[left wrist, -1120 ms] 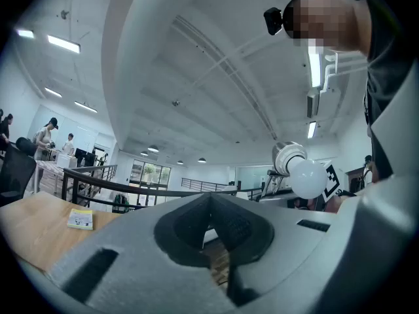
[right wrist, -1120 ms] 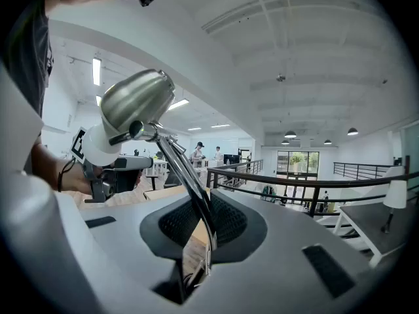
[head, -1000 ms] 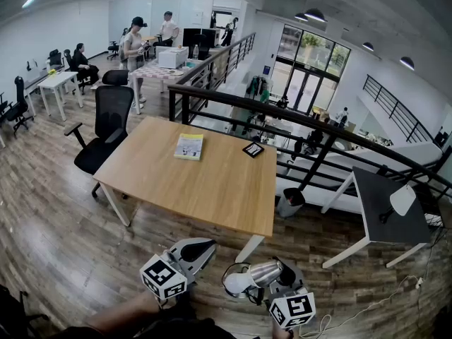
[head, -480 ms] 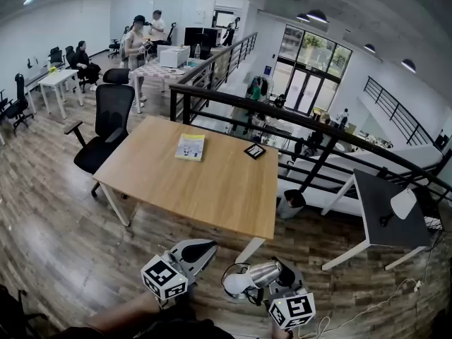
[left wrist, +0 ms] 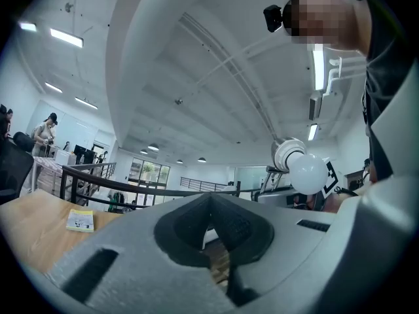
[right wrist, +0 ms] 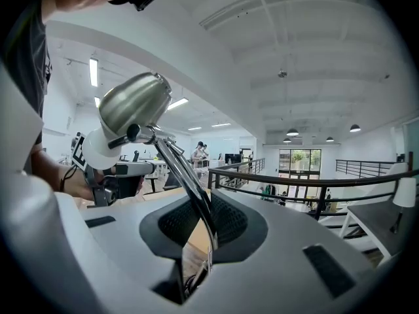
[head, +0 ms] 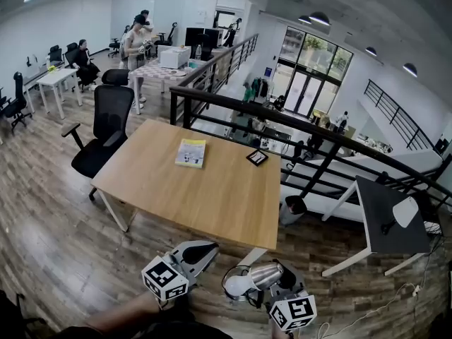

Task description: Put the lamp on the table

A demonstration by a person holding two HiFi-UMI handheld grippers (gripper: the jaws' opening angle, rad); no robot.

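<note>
The lamp (head: 248, 280) has a silver shade and a white bulb, and it hangs over the wood floor just short of the table's near edge. My right gripper (head: 281, 282) is shut on its thin metal arm. In the right gripper view that arm (right wrist: 194, 190) runs up from between the jaws to the shade (right wrist: 134, 102). My left gripper (head: 200, 250) is beside the lamp on its left, shut and holding nothing. The left gripper view shows the bulb (left wrist: 308, 173) at the right. The light wooden table (head: 219, 196) lies straight ahead.
A yellow booklet (head: 191, 152) and a small black object (head: 257, 157) lie on the table's far half. A black office chair (head: 106, 126) stands at its left and a black railing (head: 318, 141) runs behind. At the right are a bin (head: 294, 207) and a dark side table (head: 385, 221).
The table's near edge has come a little closer to both grippers in the head view. The grippers keep their places in the picture, and the lamp stays gripped.
</note>
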